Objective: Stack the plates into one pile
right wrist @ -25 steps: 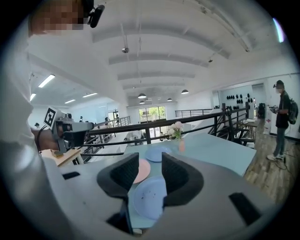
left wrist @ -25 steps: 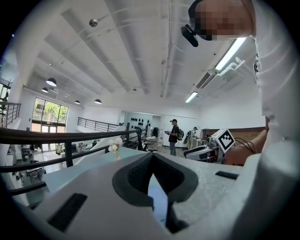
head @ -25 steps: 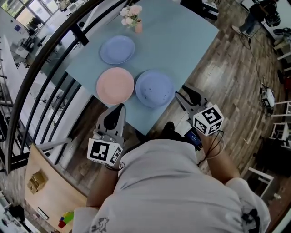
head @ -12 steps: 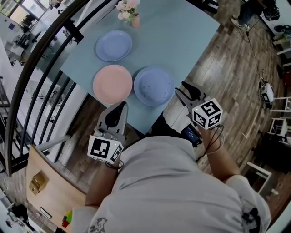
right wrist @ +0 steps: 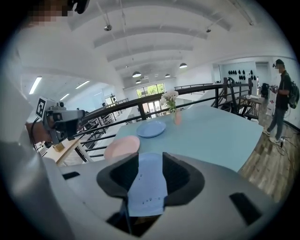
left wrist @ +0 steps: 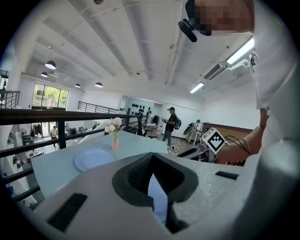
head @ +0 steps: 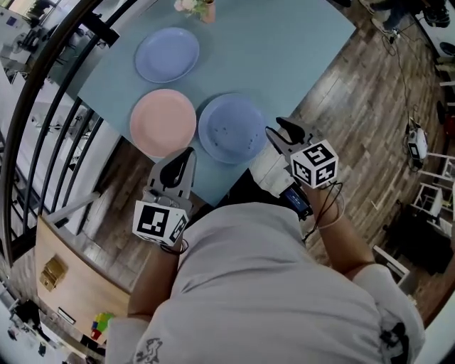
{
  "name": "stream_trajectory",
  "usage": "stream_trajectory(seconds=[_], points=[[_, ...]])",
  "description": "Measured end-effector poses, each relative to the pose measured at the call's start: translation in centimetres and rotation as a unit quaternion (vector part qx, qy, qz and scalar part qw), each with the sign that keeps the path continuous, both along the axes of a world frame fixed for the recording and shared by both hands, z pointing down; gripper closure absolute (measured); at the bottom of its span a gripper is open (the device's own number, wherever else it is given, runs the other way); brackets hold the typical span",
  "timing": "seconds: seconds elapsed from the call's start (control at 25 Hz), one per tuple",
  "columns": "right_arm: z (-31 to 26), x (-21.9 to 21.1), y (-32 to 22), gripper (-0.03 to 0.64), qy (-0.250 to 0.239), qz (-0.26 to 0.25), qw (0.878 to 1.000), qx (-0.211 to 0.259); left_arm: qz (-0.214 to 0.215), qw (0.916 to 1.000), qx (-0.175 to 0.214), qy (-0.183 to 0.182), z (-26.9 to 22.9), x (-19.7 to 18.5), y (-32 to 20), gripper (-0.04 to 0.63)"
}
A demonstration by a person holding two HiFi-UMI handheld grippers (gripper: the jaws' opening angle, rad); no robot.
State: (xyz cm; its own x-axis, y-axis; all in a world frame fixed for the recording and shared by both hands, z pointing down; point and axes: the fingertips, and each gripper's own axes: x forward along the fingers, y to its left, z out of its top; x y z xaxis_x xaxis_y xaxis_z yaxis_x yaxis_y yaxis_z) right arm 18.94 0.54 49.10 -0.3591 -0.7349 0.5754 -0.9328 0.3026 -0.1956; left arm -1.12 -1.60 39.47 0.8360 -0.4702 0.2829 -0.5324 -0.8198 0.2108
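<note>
Three plates lie on the pale blue table (head: 284, 50): a blue one (head: 167, 55) at the far side, a pink one (head: 163, 121) and a second blue one (head: 232, 128) side by side near the front edge. My left gripper (head: 186, 153) hovers at the table's front edge just below the pink plate, its tips together and nothing between them. The left gripper view shows that gripper (left wrist: 152, 172) and the far blue plate (left wrist: 93, 158). My right gripper (head: 283, 129) stands open by the near blue plate's right rim. In its own view the right gripper (right wrist: 151, 157) frames that plate (right wrist: 149, 187), not touching it.
A small vase of flowers (head: 193, 6) stands at the table's far edge, beyond the far blue plate. A dark metal railing (head: 43, 106) runs along the table's left side. A wooden shelf (head: 53, 270) is below left. A person (right wrist: 282, 101) stands on the wood floor, far right.
Both grippers have come forward and lower toward the front edge of the table. The right one now reaches the near blue plate's rim. The plates have not moved.
</note>
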Motion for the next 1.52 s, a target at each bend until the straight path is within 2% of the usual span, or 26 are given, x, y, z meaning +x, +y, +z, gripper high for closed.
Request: stream_trajectory(seconds=[0.32,0.6,0.84,1.12,1.28,1.52], points=[[6.5,2.8,-2.1,0.460,0.007,-0.014,0.998,-0.069,-0.005,0.9986,-0.042,-0.032,5.5,2.9,-1.6,0.591],[12.6,4.2,-2.4,0.460,0.013,-0.016,0.989,-0.144,-0.012,0.9962,-0.071,-0.050,9.4,3.8,-2.3,0.591],[15.9,4.4,-2.4,0.459,-0.005,-0.023,0.980,-0.198,-0.020,0.9927,-0.096,-0.070,12.5,4.4,-2.4,0.591],[18.5,4.3,-2.7,0.471,-0.023,-0.014,0.972,-0.235,-0.026,0.9895,-0.117,-0.081,15.1,4.6,-2.4,0.591],[19.4,3.8,-2.6,0.489,-0.029,-0.018,0.967,-0.252,-0.031,0.9880,-0.125,-0.085,15.9,4.3,-2.6,0.591],[20.5,4.0,-2.6,0.575,-0.061,0.006,0.960,-0.274,-0.042,0.9865,-0.131,-0.088,16.1,4.1,-2.8,0.591]])
